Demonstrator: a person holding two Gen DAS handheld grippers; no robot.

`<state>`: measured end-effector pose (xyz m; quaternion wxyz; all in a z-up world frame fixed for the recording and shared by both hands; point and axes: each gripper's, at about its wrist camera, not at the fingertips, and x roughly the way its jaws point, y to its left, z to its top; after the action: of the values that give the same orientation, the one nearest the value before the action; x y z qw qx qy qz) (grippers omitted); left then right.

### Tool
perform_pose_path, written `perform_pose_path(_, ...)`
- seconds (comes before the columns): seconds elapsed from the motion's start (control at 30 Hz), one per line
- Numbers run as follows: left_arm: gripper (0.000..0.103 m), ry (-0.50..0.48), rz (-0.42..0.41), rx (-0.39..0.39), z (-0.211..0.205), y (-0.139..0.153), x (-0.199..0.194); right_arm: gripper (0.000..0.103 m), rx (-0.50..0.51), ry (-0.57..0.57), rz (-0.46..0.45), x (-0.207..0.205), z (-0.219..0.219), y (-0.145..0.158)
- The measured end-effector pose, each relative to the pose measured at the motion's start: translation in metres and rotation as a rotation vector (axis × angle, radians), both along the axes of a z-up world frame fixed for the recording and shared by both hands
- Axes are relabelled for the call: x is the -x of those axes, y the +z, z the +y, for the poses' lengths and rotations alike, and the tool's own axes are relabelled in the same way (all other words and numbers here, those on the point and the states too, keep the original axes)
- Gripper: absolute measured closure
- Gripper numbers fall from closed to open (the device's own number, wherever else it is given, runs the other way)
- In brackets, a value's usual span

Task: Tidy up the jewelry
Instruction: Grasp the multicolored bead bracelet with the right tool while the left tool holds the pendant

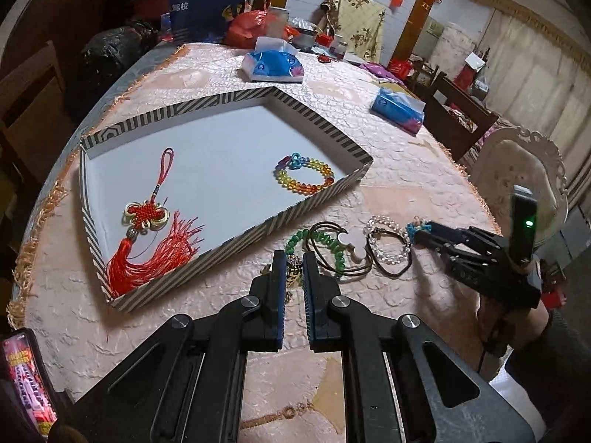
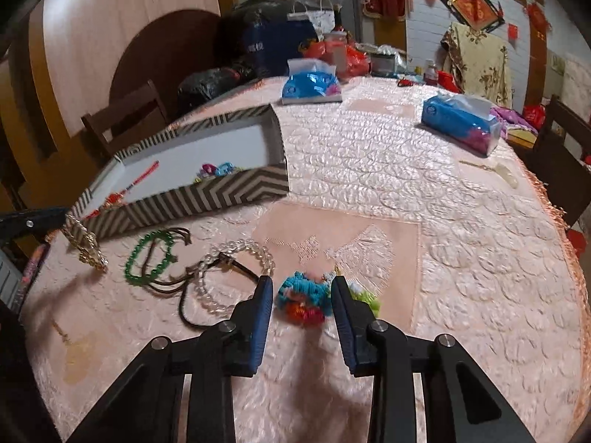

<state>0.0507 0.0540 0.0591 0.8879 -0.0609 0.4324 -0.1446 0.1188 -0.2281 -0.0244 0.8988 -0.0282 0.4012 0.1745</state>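
Left gripper point(image 1: 293, 264) fingers clamped on gold chain point(image 2: 85, 240) beside striped box point(image 1: 236, 234), right gripper point(image 2: 302, 285) fingers apart astride colourful yarn piece point(image 2: 301, 297), untouched.

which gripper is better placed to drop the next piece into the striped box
Left. The left gripper is shut on a gold chain piece beside the striped cardboard box; the right gripper sits farther off.

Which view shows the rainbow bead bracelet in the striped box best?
Left wrist: the whole rainbow bracelet lies in plain sight inside the box. The right wrist view shows only a sliver behind the box's wall.
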Motion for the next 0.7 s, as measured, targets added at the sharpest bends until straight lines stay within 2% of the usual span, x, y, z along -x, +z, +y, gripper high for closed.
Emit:
perform_pose_path(0.03, 0.096, 0.002, -0.003, -0.009, -0.001, 0.0, 0.0, 0.072, 0.014, -0.008, 0.011, -0.002, 0.001, -0.002)
perform_pose_path(0.07, 0.096, 0.001, -0.004, -0.016, -0.002, -0.001, 0.0, 0.08, 0.003, -0.01, 0.0, -0.001, 0.0, 0.0)
perform_pose_path(0.13, 0.096, 0.002, -0.007, -0.022, -0.003, -0.001, -0.001, 0.086, -0.038, -0.008, 0.002, 0.002, -0.004, 0.0)
perform_pose_path(0.3, 0.096, 0.002, -0.009, -0.026, -0.003, -0.001, -0.002, 0.086, -0.115, -0.027, -0.063, 0.029, -0.018, 0.016)
perform_pose_path(0.57, 0.096, -0.015, -0.021, -0.028, -0.006, 0.0, 0.0, 0.086, -0.309, -0.081, -0.084, 0.061, -0.054, 0.045)
perform_pose_path(0.7, 0.096, -0.016, -0.029, -0.016, -0.004, 0.002, 0.002, 0.086, -0.313, -0.069, -0.119, 0.067, -0.051, 0.062)
